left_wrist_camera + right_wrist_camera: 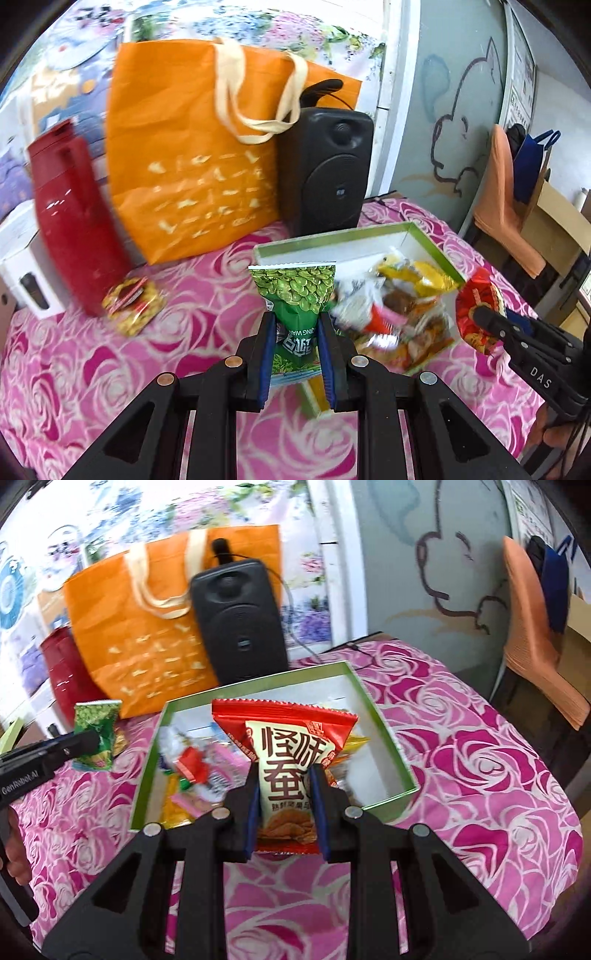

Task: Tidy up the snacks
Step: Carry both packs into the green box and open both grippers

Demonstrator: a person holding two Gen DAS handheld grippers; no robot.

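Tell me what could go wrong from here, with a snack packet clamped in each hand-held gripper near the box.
1. The left hand-held gripper pinches the green packet low, so its top may flop and snag the green-rimmed box rim.
2. The right hand-held gripper squeezes the puffy red packet; it might crush the contents.
3. Both converge on the box's crowded near end, risking a collision or spilled snacks; a yellow packet remains out beside the red jug.
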